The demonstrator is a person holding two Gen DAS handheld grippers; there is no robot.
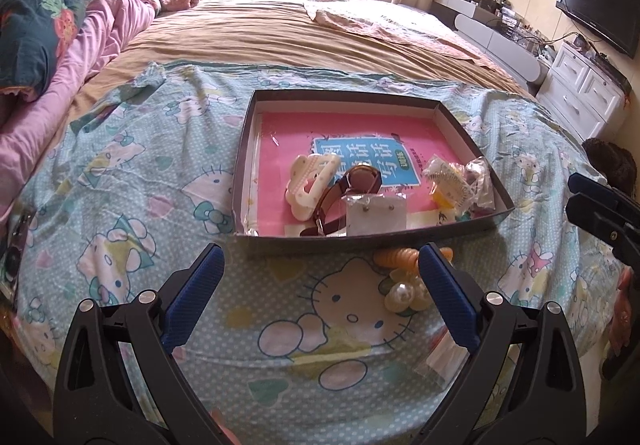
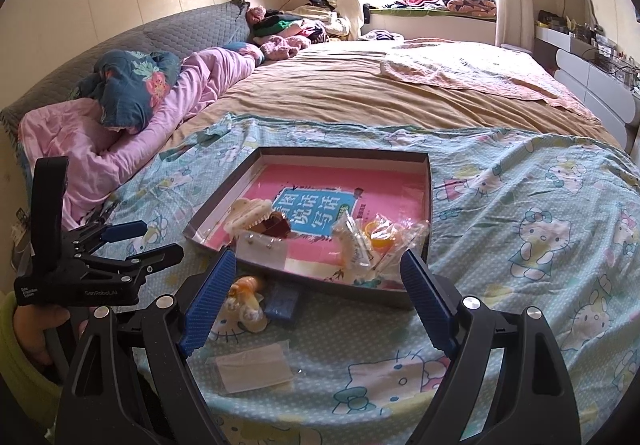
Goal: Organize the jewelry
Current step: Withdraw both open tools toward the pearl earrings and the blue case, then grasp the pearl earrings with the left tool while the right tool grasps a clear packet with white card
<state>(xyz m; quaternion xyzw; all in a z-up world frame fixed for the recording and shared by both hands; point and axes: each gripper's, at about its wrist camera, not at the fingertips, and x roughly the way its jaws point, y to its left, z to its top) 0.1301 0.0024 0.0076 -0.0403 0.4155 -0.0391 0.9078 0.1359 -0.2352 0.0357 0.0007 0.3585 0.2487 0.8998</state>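
A shallow dark box lies on the Hello Kitty sheet, with a pink book inside. In it are a white hair claw, a brown watch, an earring card and bagged trinkets. In front of the box lie an orange and pearl hair piece, a blue item and a clear bag. My left gripper is open and empty. My right gripper is open and empty.
The bed has a tan blanket, pink bedding at left and a pile of clothes by the headboard. A white dresser and a TV stand at right.
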